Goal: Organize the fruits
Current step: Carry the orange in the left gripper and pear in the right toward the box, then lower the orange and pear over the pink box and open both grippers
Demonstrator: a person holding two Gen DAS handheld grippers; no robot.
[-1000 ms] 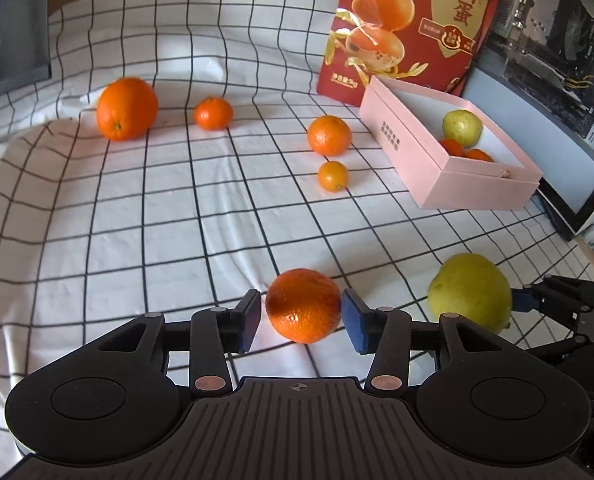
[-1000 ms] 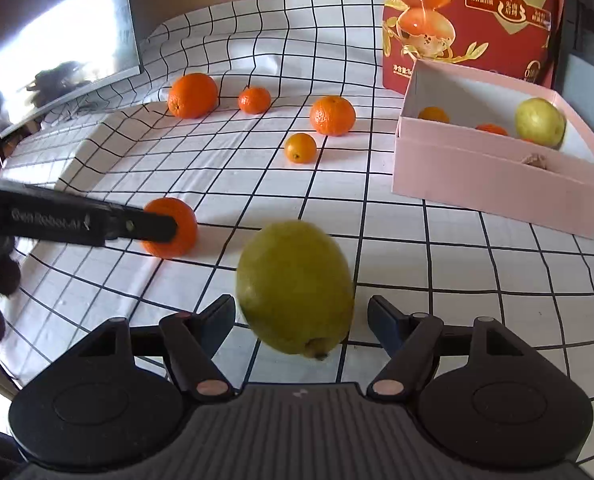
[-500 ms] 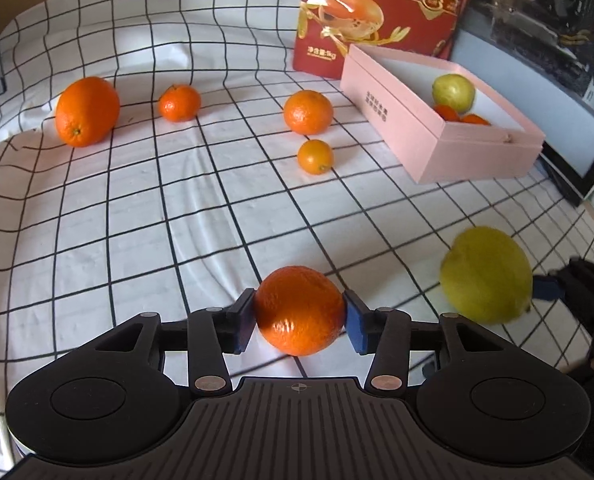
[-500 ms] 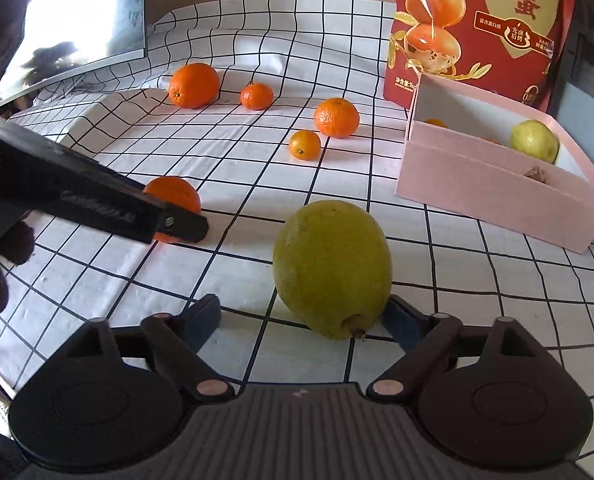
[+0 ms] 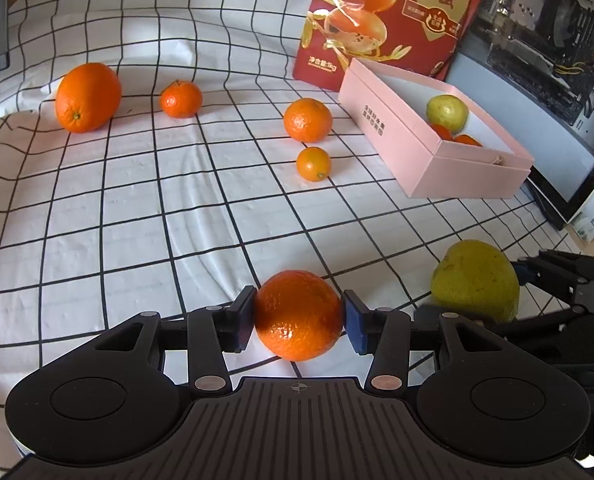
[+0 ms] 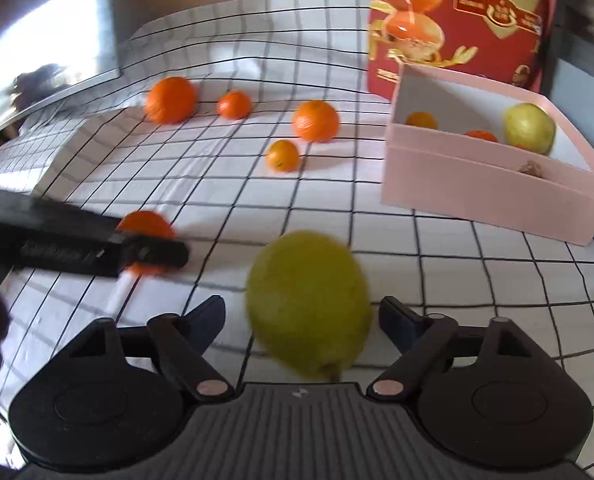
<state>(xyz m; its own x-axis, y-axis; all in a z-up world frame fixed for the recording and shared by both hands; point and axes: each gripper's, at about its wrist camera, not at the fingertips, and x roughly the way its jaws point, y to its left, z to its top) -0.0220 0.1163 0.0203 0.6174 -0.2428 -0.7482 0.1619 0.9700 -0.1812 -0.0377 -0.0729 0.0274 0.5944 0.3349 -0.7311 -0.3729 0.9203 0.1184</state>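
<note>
My left gripper is shut on an orange tangerine, both blue pads against its sides, low over the checked cloth. A yellow-green pear sits between the fingers of my right gripper, whose jaws are closing. The left pad stands clear of the pear and the right pad is close beside it. In the left wrist view the same pear lies right of the tangerine. The pink box at the far right holds another pear and small tangerines.
Loose fruit lies on the cloth further back: a large orange, a small tangerine, a mid-sized orange and a tiny one. A red snack bag stands behind the box. A dark screen is at the left.
My left gripper has shut on the tangerine, which earlier sat loose between its pads. The right gripper's jaws widened, then narrowed around the pear, and that view has shifted and blurred.
</note>
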